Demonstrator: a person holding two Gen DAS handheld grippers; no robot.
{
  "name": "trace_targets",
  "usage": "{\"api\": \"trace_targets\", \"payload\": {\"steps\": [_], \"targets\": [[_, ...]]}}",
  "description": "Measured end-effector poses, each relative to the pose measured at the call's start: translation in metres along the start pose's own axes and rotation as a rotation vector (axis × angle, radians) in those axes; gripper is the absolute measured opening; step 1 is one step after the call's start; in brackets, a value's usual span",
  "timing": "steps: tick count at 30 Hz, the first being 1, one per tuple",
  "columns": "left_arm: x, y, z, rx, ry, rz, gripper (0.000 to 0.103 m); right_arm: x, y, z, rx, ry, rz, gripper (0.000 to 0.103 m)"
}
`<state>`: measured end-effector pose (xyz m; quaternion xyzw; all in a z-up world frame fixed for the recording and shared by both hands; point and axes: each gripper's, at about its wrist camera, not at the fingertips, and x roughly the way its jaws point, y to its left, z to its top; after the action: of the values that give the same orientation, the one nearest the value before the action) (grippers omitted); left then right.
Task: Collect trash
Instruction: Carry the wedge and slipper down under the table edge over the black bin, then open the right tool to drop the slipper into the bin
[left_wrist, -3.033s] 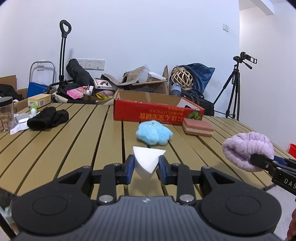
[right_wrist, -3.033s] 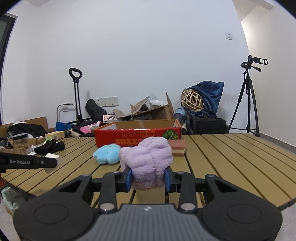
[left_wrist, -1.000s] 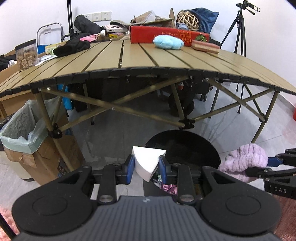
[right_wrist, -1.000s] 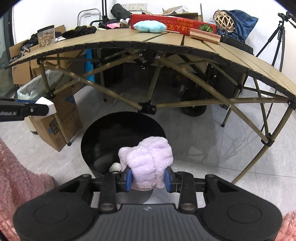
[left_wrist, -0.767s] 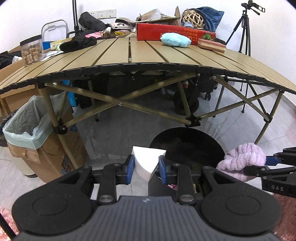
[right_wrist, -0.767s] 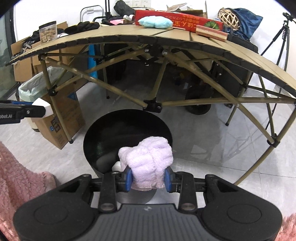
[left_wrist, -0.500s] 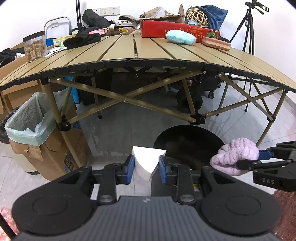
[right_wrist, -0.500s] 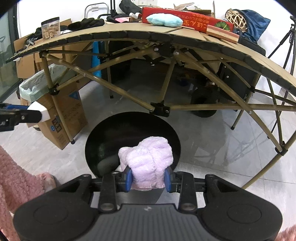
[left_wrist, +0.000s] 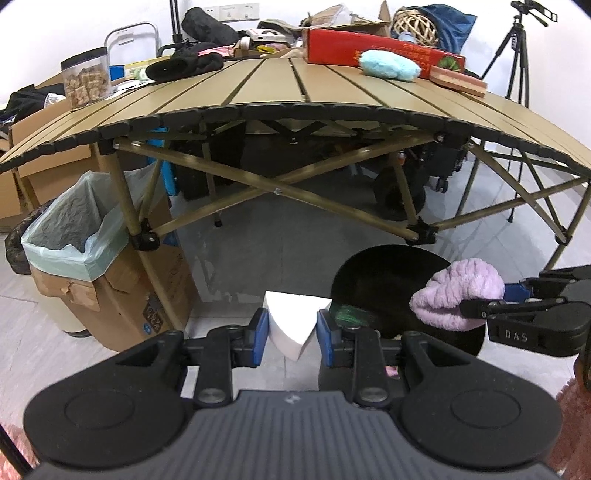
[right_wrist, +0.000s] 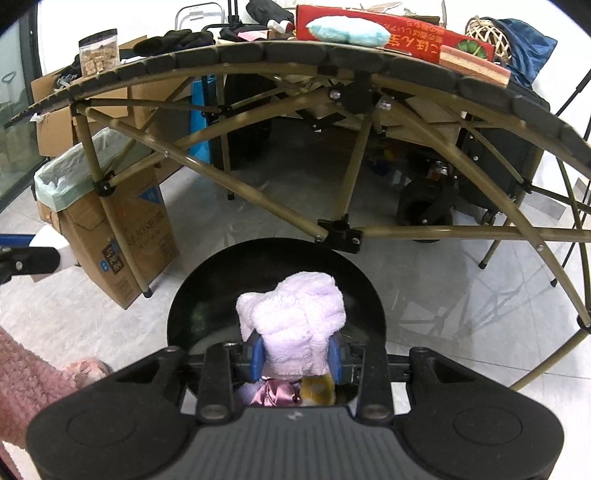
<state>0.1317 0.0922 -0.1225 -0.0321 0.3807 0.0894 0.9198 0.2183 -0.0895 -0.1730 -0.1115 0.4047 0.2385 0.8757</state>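
My left gripper (left_wrist: 290, 338) is shut on a white wedge of foam (left_wrist: 293, 325), held over the floor just left of a round black bin (left_wrist: 384, 273). From the right of the left wrist view comes my right gripper (left_wrist: 480, 299), shut on a fluffy lilac cloth (left_wrist: 458, 297) above the bin's rim. In the right wrist view the lilac cloth (right_wrist: 295, 325) sits between the blue pads of the right gripper (right_wrist: 297, 360), directly over the black bin (right_wrist: 207, 291). Pink and yellow scraps (right_wrist: 291, 393) lie inside the bin. The left gripper's finger (right_wrist: 29, 260) with the foam shows at the far left.
A folding slat table (left_wrist: 258, 85) stands ahead, its crossed legs (left_wrist: 277, 190) just behind the bin. On it lie a blue fluffy thing (left_wrist: 388, 66), a red box (left_wrist: 369, 48), a sponge (left_wrist: 458, 79), black gloves (left_wrist: 184, 66) and a jar (left_wrist: 86, 77). A lined cardboard box (left_wrist: 96, 273) stands at left.
The right gripper with the lilac cloth has moved forward and a little down, from the bin's near edge to over its middle. The left gripper has hardly shifted.
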Motion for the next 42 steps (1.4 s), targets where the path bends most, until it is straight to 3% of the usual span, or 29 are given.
{"api": "trace_targets", "payload": {"steps": [12,25,31,33,36,38,42], "targets": [[0.029,-0.001,0.018,-0.039,0.008,0.031,0.029,0.031,0.005,0.015,0.010,0.008,0.018,0.032],[0.042,0.003,0.012,-0.046,0.050,0.039,0.029,0.043,0.009,0.015,-0.003,0.030,0.023,0.034],[0.041,0.001,0.011,-0.033,0.046,0.046,0.029,0.046,0.007,0.011,0.026,0.043,0.041,0.052],[0.042,0.001,0.011,-0.034,0.048,0.048,0.029,0.045,0.006,0.011,0.029,0.037,0.027,0.075],[0.043,0.000,0.011,-0.027,0.051,0.046,0.029,0.045,0.004,0.011,0.033,0.033,0.012,0.096],[0.043,-0.001,0.010,-0.019,0.051,0.046,0.029,0.045,0.004,0.011,0.036,0.041,0.010,0.103],[0.045,-0.002,0.009,-0.016,0.056,0.045,0.029,0.045,0.005,0.011,0.025,0.040,0.001,0.103]]}}
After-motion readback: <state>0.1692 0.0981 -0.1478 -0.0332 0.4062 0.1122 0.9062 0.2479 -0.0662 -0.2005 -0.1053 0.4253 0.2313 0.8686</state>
